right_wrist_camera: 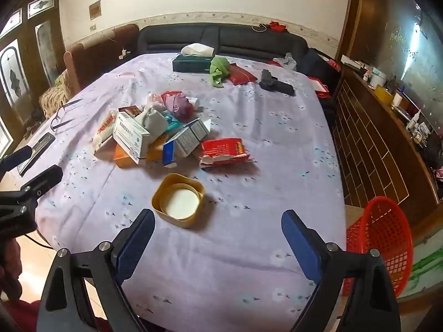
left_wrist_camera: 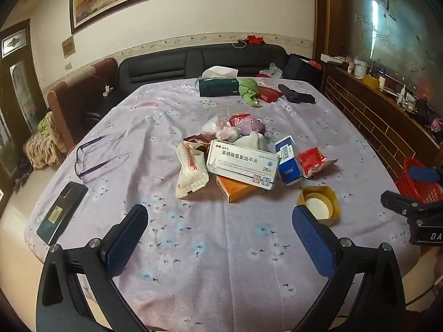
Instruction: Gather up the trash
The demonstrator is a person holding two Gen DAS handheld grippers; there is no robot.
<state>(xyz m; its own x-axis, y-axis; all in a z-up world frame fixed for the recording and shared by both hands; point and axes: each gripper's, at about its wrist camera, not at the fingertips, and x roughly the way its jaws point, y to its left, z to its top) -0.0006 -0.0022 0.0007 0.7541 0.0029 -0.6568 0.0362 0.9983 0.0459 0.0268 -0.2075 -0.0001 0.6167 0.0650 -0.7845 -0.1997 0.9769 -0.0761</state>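
Here, a table (left_wrist_camera: pixel 221 249) draped in a pale lilac flowered cloth fills both views. Along its left edge lie a phone (left_wrist_camera: pixel 62 211) and glasses (left_wrist_camera: pixel 95 156), each close to the drop. In the middle sits the trash (left_wrist_camera: pixel 241 155): a heap of medicine boxes, snack wrappers and crumpled tissue, with bare cloth all around it. Just nearer than the heap, a gold lid (left_wrist_camera: pixel 318 204) lies upside down, apart from the pile. Toward the far edge are a tissue box (left_wrist_camera: pixel 218 84), a green rag (left_wrist_camera: pixel 250 91), a red pouch (left_wrist_camera: pixel 268 92) and a black pistol-shaped object (left_wrist_camera: pixel 296 94). Beyond the right edge stands a red basket (right_wrist_camera: pixel 379 246), lower than the tabletop.

The left gripper (left_wrist_camera: pixel 220 240) hangs over the near cloth, tilted down toward the heap, its blue pads spread wide with nothing between them. The right gripper (right_wrist_camera: pixel 217 243) tilts down more steeply, also spread wide and empty, with the gold lid just ahead of its left finger.

The left view shows the white box's printed face and only a corner of the basket. The right view shows the whole basket mouth, the heap's right side, and a hand (right_wrist_camera: pixel 9 268) at the lower left corner, by the left gripper.
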